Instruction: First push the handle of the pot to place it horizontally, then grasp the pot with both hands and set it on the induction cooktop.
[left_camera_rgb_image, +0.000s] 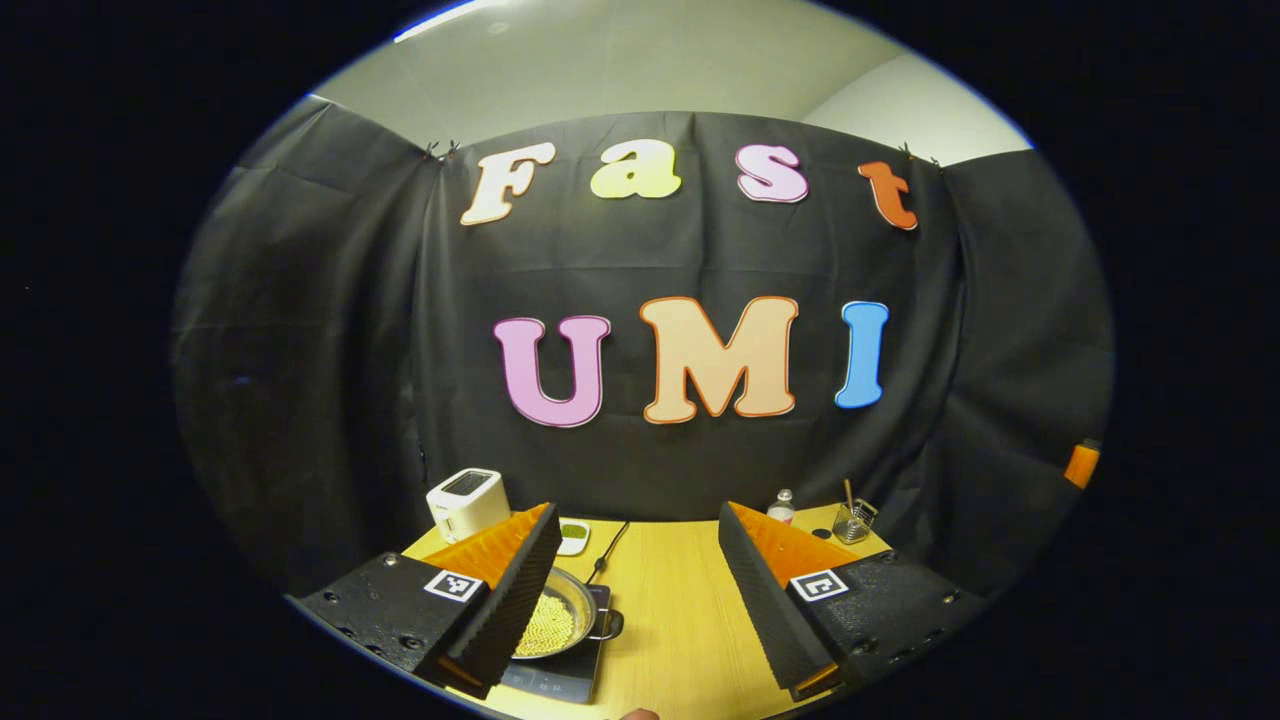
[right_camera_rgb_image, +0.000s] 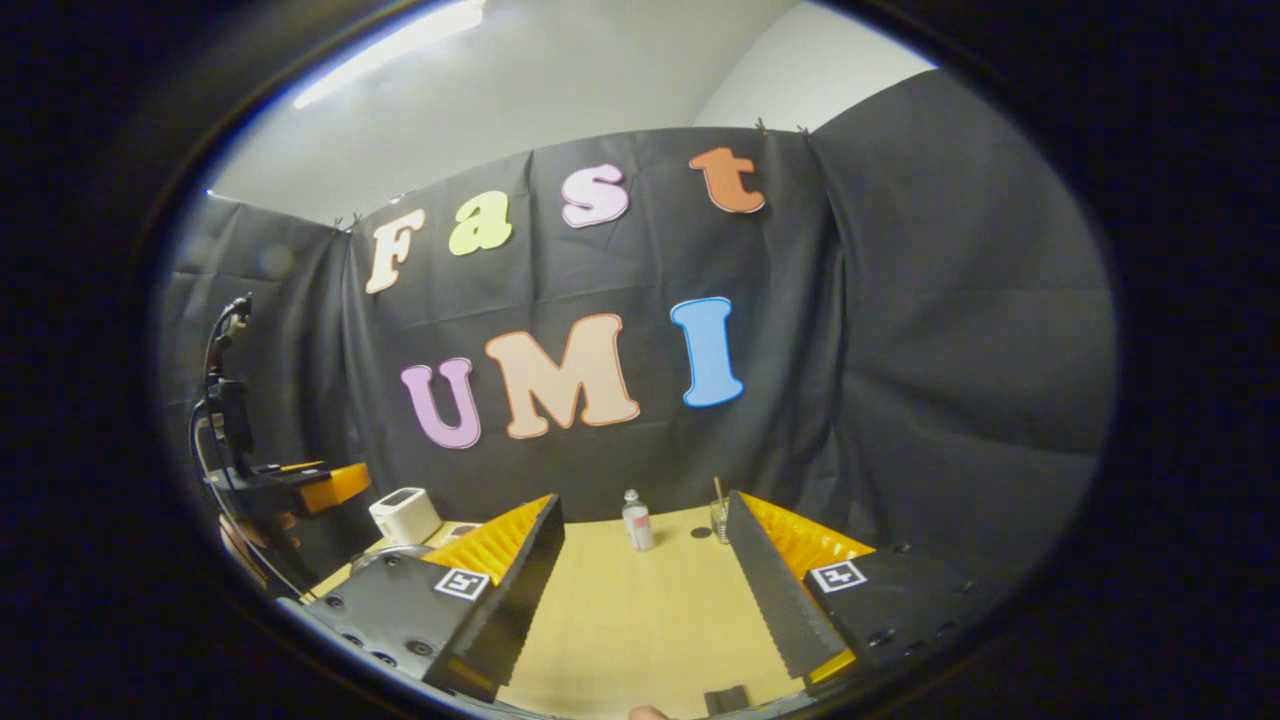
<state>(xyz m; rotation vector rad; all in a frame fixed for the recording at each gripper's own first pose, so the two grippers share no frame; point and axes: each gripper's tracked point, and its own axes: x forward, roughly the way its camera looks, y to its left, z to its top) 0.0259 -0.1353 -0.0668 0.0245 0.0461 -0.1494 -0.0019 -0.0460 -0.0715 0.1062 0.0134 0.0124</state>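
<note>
Pot (left_camera_rgb_image: 556, 622) on cooktop (left_camera_rgb_image: 566, 668), handle (left_camera_rgb_image: 608, 624) pointing right; both grippers' fingers wide, empty.

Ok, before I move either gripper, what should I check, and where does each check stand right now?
1. Pot on cooktop: ok. The pot sits on the induction cooktop.
2. Left gripper free: ok, open, nothing between its fingers.
3. Right gripper free: ok, open and empty above the table.
4. Pot centred on the cooktop: cannot tell, a left finger hides one side of it.
5. Handle horizontal: cannot tell. One side handle shows, too small to judge.
6. Bottle out of the way: ok, upright at the far table edge.
</note>
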